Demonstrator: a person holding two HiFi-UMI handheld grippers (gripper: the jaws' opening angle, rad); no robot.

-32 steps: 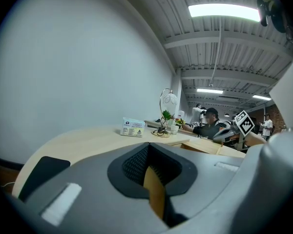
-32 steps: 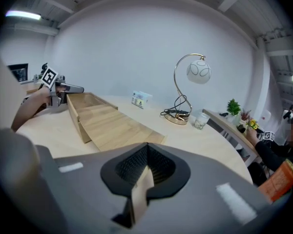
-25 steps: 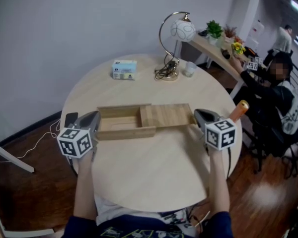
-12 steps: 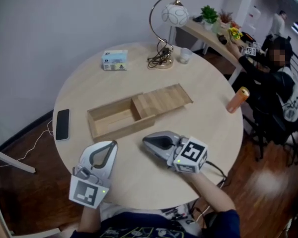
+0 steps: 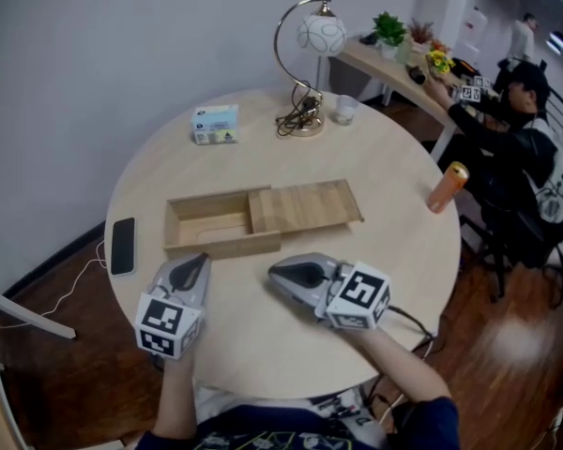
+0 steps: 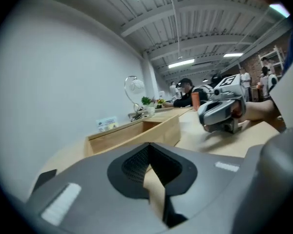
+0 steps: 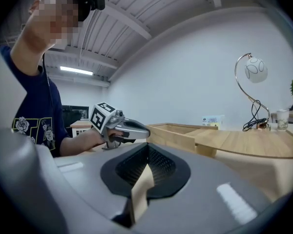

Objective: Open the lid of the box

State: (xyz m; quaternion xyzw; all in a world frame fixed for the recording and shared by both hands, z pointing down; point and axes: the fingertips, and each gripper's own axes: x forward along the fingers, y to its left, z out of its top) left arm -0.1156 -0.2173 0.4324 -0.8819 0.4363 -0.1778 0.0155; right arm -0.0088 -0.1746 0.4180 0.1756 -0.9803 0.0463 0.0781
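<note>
Left tongs (image 5: 198,260) – jaws closed together, nothing between them; same reading in the left gripper view (image 6: 148,144). They rest low on the near left part of the round surface (image 5: 291,345), tip directed at the front wall of the box (image 5: 206,242) and just short of it.

Right tongs (image 5: 273,271) – jaws likewise closed and empty, confirmed in the right gripper view (image 7: 147,145). They point leftward across the surface, near the box's front right corner but apart from it.

The box lies mid-surface, long side toward the person. Its lid (image 5: 305,205) is slid rightward: the left compartment is exposed, and the lid overhangs the right end.

Further out:
- phone (image 5: 123,246), left of the box, near the rim
- small carton (image 5: 215,124), lamp (image 5: 305,64) and glass (image 5: 345,109) at the far side
- orange can (image 5: 448,187) at the right rim

A seated person (image 5: 511,148) is beyond the surface, at right.
</note>
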